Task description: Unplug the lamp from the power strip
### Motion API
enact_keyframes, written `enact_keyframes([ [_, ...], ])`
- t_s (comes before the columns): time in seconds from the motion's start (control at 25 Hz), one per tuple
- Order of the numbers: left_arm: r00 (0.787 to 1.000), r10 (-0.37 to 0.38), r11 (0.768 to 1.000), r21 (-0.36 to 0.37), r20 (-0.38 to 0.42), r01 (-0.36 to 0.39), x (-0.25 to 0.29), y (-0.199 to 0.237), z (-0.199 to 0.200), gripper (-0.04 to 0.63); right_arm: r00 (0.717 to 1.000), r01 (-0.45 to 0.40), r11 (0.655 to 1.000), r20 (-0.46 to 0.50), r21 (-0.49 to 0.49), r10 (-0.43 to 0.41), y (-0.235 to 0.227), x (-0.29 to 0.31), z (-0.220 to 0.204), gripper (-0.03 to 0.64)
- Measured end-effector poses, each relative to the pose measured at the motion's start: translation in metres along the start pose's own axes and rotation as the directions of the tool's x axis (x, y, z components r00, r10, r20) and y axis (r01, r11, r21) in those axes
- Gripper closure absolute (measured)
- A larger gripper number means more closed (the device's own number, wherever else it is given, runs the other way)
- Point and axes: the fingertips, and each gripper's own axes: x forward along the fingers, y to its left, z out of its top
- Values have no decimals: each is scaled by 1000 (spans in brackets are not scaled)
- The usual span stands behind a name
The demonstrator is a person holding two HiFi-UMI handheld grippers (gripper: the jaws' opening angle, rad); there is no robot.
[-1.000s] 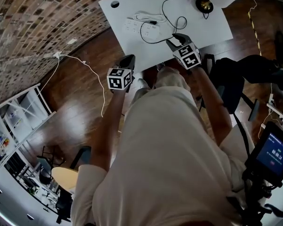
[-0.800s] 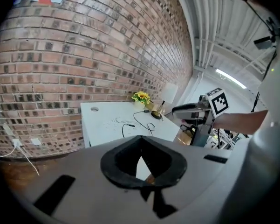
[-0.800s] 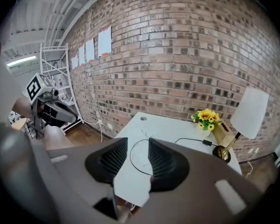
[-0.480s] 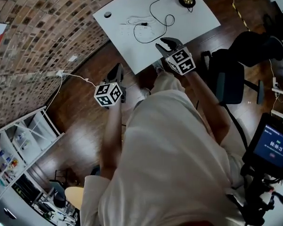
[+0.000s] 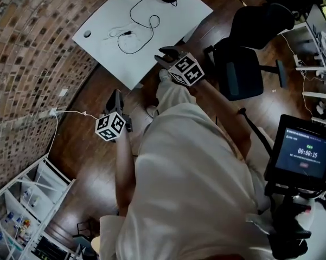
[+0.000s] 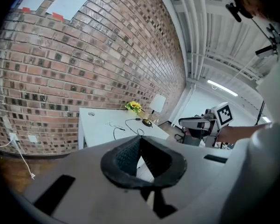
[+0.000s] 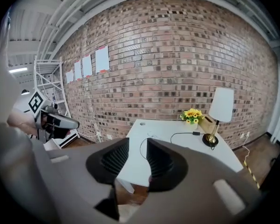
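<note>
Right gripper view: lamp [image 7: 221,105] upright on table [image 7: 186,154]

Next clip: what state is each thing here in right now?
Left tongs: shut, empty.
Right tongs: open, have just been closing, nothing between them.
Lamp: upright on the table.
Lamp cord: looped on the table; plug end too small to judge.
Power strip: flat on the table.
Screen: lit.

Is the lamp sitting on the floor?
No, the lamp stands on the white table, next to the yellow flowers.
</note>
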Motion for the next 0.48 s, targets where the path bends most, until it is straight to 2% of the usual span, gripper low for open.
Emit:
enact_keyframes([
  [0.16, 1000, 26, 999, 26, 8, -26, -14, -7, 4, 592, 996, -22, 997, 85, 71, 16, 0, -29, 24, 503],
  [0.4, 995, 90, 991, 92, 42, -94, -29, -34, 14, 591, 981, -69, 994, 188, 83, 52, -11, -74, 52, 508],
  [0.48, 992, 120, 988, 90, 35, -123, -28, -43, 10, 591, 973, -92, 990, 219, 104, 67, -16, -93, 60, 508],
])
